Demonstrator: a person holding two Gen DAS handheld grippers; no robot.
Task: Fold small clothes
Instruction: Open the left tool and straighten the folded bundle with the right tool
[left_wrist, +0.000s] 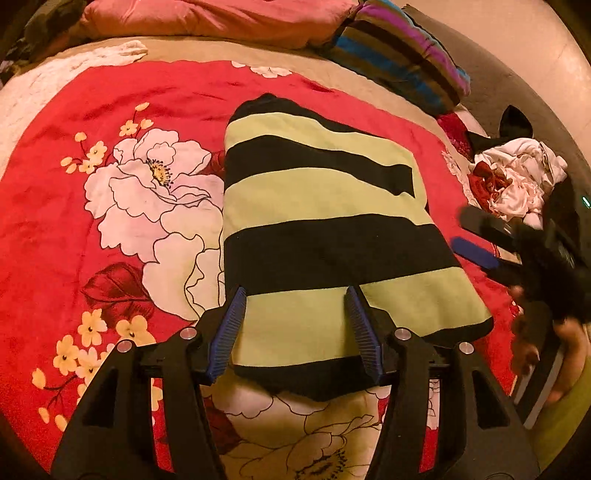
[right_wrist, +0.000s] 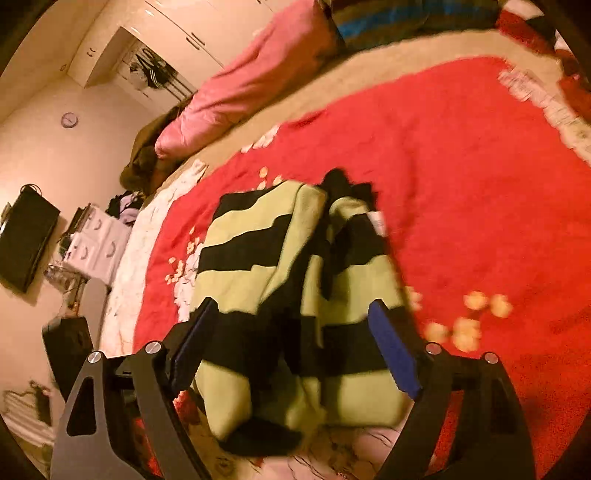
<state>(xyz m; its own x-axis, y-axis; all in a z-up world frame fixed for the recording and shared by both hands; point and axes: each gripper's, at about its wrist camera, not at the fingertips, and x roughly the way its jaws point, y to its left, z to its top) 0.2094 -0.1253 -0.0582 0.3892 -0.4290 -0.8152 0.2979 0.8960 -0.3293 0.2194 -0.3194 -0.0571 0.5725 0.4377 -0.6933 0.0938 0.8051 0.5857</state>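
A small garment with yellow-green and black stripes (left_wrist: 325, 229) lies folded flat on the red floral blanket (left_wrist: 55, 206). My left gripper (left_wrist: 295, 295) is open above its near end, one blue-padded finger on each side, holding nothing. My right gripper (left_wrist: 469, 232) shows in the left wrist view at the garment's right edge, open and blurred. In the right wrist view the same garment (right_wrist: 258, 280) lies under my right gripper (right_wrist: 291, 306), whose jaws stand wide apart and empty above it.
A pile of white and red clothes (left_wrist: 517, 184) lies at the bed's right edge. A pink pillow (left_wrist: 221, 18) and a striped pillow (left_wrist: 399, 55) lie at the head. In the right wrist view, white drawers (right_wrist: 96, 243) and a wall TV (right_wrist: 26, 236) stand beyond the bed.
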